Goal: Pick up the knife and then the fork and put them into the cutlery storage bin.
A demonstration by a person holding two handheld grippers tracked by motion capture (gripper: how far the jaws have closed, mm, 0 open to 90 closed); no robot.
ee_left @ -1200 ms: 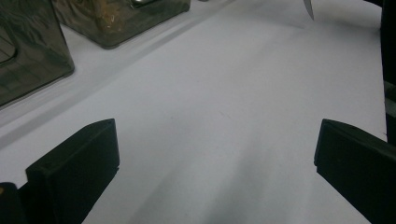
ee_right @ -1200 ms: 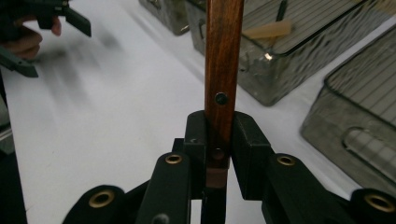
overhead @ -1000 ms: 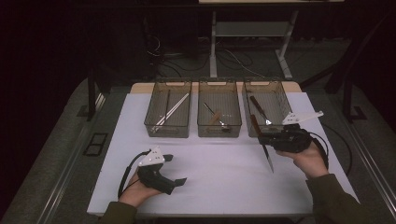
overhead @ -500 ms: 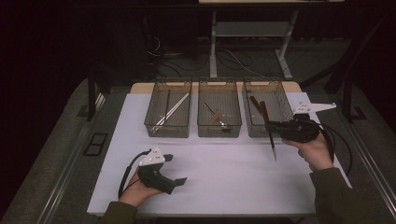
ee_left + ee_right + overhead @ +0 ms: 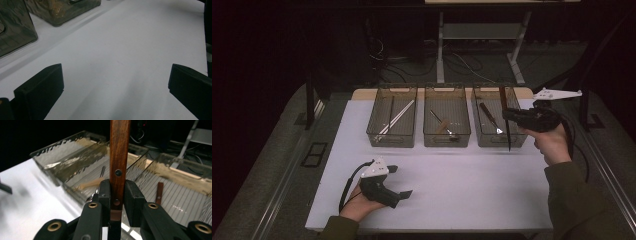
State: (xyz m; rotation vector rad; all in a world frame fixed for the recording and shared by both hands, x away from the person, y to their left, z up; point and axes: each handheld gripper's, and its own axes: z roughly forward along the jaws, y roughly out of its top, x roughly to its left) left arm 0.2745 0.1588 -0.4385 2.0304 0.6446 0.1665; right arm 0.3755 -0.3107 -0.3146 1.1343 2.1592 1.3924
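The left gripper (image 5: 404,192) rests low on the white table (image 5: 472,185) near its front edge, held in the person's left hand (image 5: 357,210), and its jaws stand wide apart with bare tabletop between them, as the left gripper view shows. Ahead of it and a little to its left, well apart, stands the left clear bin (image 5: 393,122), which holds a pair of pale chopsticks (image 5: 397,119) lying diagonally. Straight ahead of that gripper and to its right is the middle clear bin (image 5: 446,122), with a metal spoon (image 5: 444,125) and a small wooden piece (image 5: 443,126) crossing in it. Farther right, the right gripper (image 5: 507,116) hangs in the air at the front right corner of the right clear bin (image 5: 498,122), held in the person's right hand (image 5: 552,145). Its jaws are closed narrow on a wooden-handled knife (image 5: 119,157), clamping the brown riveted handle near where it meets the blade. In the high view the knife stands nearly upright through the jaws, handle above them and dark blade (image 5: 508,137) pointing down below them, its tip over the bin's front wall. Just left of the jaws, inside the same bin, lies a second wooden-handled knife (image 5: 489,117), apart from the held one.
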